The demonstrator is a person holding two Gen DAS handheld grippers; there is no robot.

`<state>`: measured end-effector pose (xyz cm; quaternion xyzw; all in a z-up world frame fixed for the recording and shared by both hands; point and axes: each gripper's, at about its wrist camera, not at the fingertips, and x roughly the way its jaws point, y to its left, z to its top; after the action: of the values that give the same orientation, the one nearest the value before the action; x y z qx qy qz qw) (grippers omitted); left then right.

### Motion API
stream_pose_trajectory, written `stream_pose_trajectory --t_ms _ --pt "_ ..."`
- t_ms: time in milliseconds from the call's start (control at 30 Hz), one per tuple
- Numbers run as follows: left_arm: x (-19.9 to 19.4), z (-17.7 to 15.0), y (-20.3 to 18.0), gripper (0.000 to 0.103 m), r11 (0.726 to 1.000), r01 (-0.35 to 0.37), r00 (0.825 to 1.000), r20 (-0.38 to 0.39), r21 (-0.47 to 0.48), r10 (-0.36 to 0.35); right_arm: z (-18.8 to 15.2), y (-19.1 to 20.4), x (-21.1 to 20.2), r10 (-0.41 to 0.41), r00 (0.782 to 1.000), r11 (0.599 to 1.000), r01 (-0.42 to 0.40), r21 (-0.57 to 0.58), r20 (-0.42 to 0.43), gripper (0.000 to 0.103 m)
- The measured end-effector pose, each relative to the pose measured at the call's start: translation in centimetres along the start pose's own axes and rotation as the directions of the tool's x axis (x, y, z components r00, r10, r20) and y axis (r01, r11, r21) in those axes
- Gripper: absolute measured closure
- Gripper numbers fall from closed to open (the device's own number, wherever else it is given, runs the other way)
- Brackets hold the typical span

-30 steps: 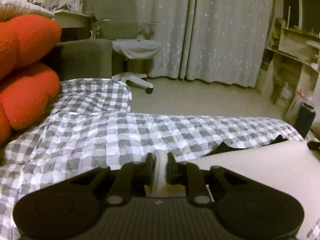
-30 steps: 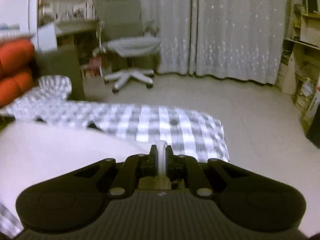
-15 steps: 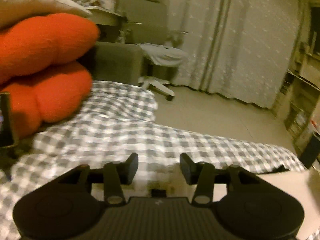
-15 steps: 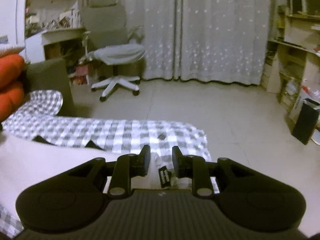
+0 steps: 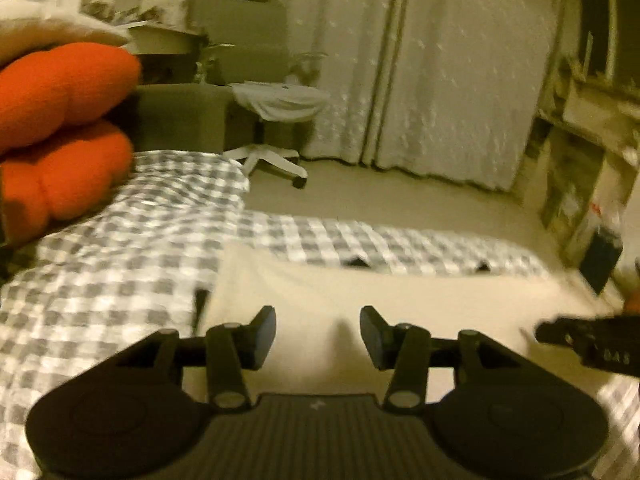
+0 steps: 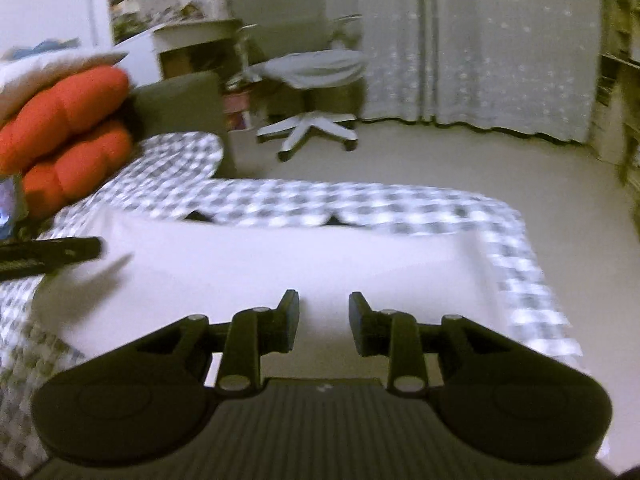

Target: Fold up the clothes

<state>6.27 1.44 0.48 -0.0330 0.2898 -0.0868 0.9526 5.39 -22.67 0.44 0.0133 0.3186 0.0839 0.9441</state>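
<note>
Both grippers released above a folded white garment [image 6: 280, 264] on the checked bedsheet [image 6: 360, 204].
Left gripper [image 5: 318, 330] stands empty, jaws apart; right gripper [image 6: 323, 320], also empty, is opening. Next, regrasp the fold's edges evenly. Motion blur hides seams; near edge is cut off.

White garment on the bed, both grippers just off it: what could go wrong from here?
1. The white garment lies loose, with neither the left gripper nor the right gripper gripping it, the right one's fingers opening; the fold may spring back.
2. Its right edge sits near the corner of the checked sheet; a tug could slide it toward the floor.
3. Both views are blurred, so a regrasp may miss the edge.
</note>
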Motion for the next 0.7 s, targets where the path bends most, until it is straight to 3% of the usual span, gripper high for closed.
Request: stream_pose_trajectory --t_ms 167,300,533,700 --pt "1.7 -0.9 -0.5 0.054 0.998 -0.03 1.0 -0.005 0.046 0.031 -0.4 1.2 1.3 -0.006 1.0 0.997 0.005 -0.074 -0.014 0.066" --pt "2.0 -0.6 -0.4 0.053 0.999 -0.036 0.999 -0.011 0.018 0.036 -0.3 0.8 1.2 -0.004 1.0 0.997 0.003 -0.079 -0.017 0.066" --pt "1.0 -0.3 -1.2 0.052 1.0 -0.021 0.999 0.025 0.023 0.02 -0.5 2.4 0.3 0.014 0.999 0.995 -0.009 -0.097 0.05 0.066" --pt "2.1 -0.7 -1.2 0.052 0.998 -0.043 0.999 -0.008 0.037 0.043 -1.0 3.3 1.6 -0.003 1.0 0.992 0.003 -0.126 -0.003 0.065"
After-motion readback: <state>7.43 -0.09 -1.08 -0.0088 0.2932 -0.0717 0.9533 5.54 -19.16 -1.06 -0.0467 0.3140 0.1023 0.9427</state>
